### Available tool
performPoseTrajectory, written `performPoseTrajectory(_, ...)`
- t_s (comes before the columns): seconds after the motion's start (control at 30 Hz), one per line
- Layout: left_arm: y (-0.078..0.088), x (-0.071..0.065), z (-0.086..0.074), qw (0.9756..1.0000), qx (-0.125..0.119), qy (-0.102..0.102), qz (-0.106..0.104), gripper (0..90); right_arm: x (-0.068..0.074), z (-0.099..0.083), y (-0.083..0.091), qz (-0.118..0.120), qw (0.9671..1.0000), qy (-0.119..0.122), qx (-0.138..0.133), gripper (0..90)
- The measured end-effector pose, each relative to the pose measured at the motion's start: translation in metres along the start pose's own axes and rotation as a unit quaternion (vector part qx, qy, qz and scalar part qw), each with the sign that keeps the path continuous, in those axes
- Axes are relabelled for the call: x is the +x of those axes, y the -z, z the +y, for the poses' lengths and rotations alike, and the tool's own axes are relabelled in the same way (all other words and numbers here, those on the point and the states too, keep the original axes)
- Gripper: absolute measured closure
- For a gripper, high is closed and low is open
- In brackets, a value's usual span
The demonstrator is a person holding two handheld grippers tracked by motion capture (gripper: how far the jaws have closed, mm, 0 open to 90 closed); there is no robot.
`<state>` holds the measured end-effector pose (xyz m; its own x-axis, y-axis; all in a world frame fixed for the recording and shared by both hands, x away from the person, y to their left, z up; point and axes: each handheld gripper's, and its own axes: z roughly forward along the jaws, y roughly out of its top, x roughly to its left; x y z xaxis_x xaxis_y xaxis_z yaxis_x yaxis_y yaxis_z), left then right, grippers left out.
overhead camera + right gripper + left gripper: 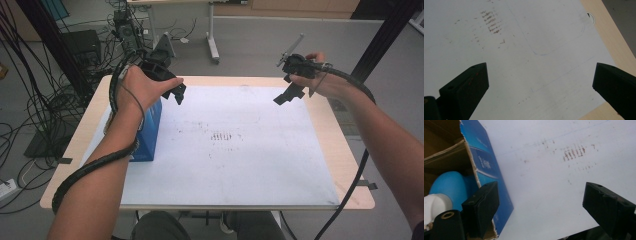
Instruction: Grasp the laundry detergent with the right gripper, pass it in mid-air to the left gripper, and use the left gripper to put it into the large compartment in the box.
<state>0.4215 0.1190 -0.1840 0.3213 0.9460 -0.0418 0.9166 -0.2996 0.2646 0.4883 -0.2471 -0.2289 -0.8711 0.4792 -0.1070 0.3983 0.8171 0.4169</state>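
Note:
A blue cardboard box [150, 131] stands open-topped at the left of the white mat [240, 165]. In the left gripper view the box [487, 166] holds a blue rounded item with a white end [447, 188]. My left gripper [176, 93] hovers above the box's far right corner. Its jaws [540, 195] are open over bare mat, with nothing between them. At the far right of the mat my right gripper [288, 95] is held in the air. It is open too, and only mat lies below it [540, 75].
Brown smudges [222, 136] mark the mat's middle. The wooden table [350, 160] shows as a border around the mat, with a small round hole [591, 17] near one corner. Cables and equipment [125, 30] crowd the floor beyond the far left edge.

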Motion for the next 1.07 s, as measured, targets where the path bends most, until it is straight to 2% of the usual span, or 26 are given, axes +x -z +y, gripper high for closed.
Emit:
performPoseTrajectory(0.33, 0.002, -0.009, -0.002, 0.9998, -0.006, -0.014, -0.014, 14.4, -0.003, 0.006, -0.001, -0.002, 0.9999, -0.006, 0.012, 0.4)
performPoseTrajectory(0.63, -0.003, -0.011, -0.001, 0.9998, 0.001, -0.017, -0.014, 14.5, -0.001, 0.006, -0.001, 0.006, 0.9999, -0.011, 0.009, 0.4)
performPoseTrajectory(1.07, -0.003, -0.016, 0.002, 0.9996, 0.000, -0.022, -0.017, 14.5, -0.002, 0.001, 0.000, 0.000, 0.9998, -0.012, 0.015, 0.4)
